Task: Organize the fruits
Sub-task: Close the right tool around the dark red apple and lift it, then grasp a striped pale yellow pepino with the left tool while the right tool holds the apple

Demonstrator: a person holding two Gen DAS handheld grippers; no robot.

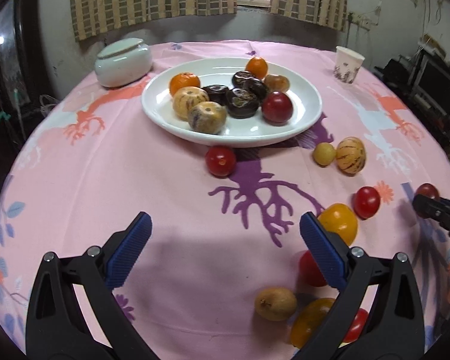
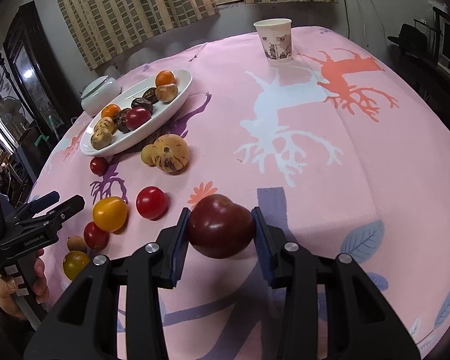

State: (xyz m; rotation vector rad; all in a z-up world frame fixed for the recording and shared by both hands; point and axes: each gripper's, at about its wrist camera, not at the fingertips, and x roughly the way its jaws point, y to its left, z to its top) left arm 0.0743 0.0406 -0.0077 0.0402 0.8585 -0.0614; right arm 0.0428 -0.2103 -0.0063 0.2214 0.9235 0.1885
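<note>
Over pink cloth (image 2: 345, 150), right fingers (image 2: 256, 225) clamp plum (image 2: 220, 225)

A pink tablecloth (image 2: 375, 156) printed with white, coral and purple deer fills both views. At the upper left, a white plate (image 2: 177, 96) bears orange, dark brown and striped tan fruit. Lower centre, a dark red plum (image 2: 220, 226) sits between blue pads (image 1: 129, 252).

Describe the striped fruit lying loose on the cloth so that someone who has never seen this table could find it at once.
Start at the white plate of fruit on the pink tablecloth. Just off the plate's near rim lies a pale yellow striped fruit, touching a small plain yellowish fruit. It is the only loose fruit with purple streaks, and larger than the smooth red and orange ones nearby.
</note>
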